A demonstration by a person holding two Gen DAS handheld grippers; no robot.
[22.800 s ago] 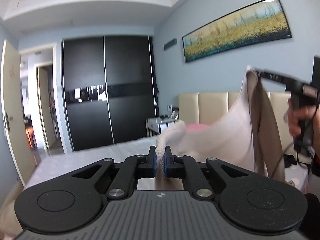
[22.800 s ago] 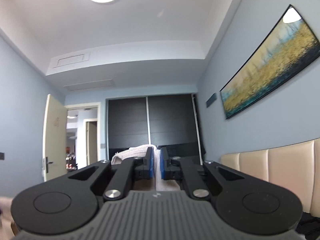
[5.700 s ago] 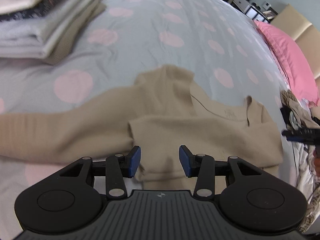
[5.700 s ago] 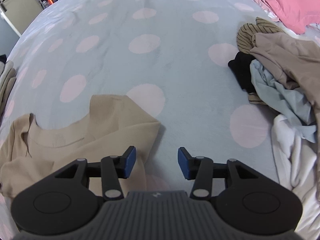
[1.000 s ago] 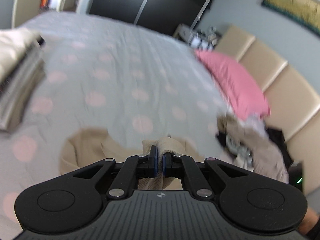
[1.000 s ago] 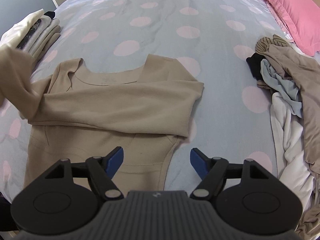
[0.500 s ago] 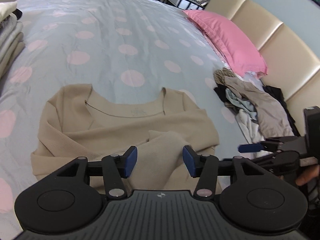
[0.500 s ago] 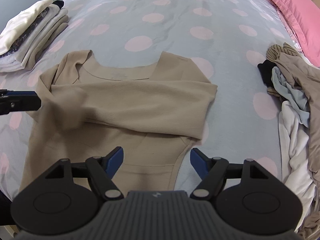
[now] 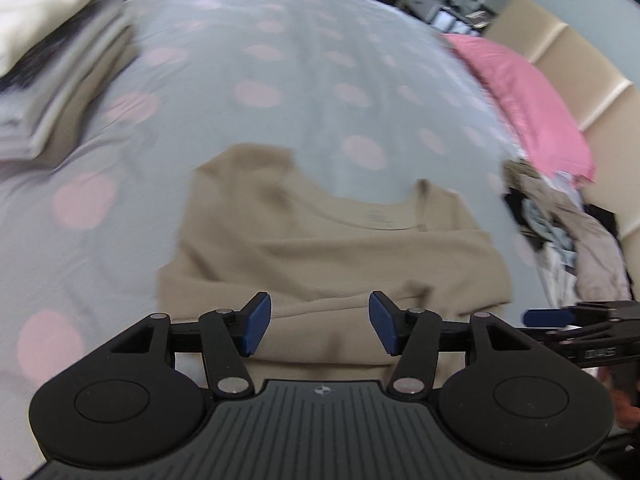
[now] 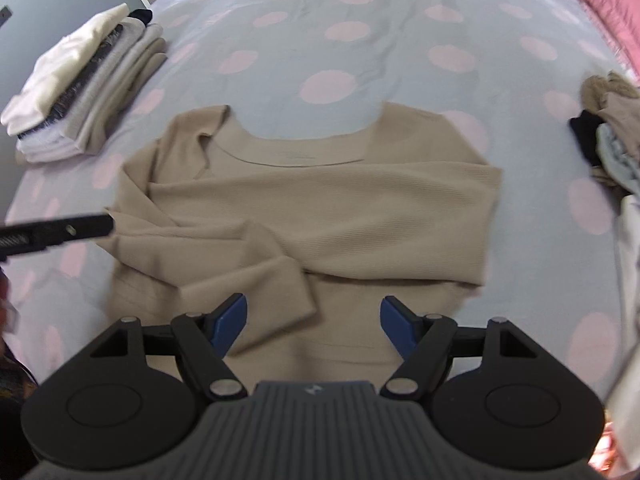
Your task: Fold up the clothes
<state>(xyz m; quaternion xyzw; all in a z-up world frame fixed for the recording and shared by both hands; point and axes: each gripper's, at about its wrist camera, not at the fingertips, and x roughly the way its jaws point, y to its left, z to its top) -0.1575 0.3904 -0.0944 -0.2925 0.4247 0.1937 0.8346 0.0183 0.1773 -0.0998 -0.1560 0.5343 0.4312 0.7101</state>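
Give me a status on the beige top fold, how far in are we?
Done: the beige top lies flat on the bed, both sleeves folded across the chest; a stack of folded clothes sits beside it. In hand: nothing; the left gripper and right gripper are both open over the hem. Left: folding the body up, stacking it, then the unfolded pile.

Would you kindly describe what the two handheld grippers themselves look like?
Both the left gripper and the right gripper are matte black, with a ribbed grey centre panel bearing a small round logo, two round discs at the sides, silver pivot screws on angled linkage arms, and blue fingers. No cables or sleeves are visible.
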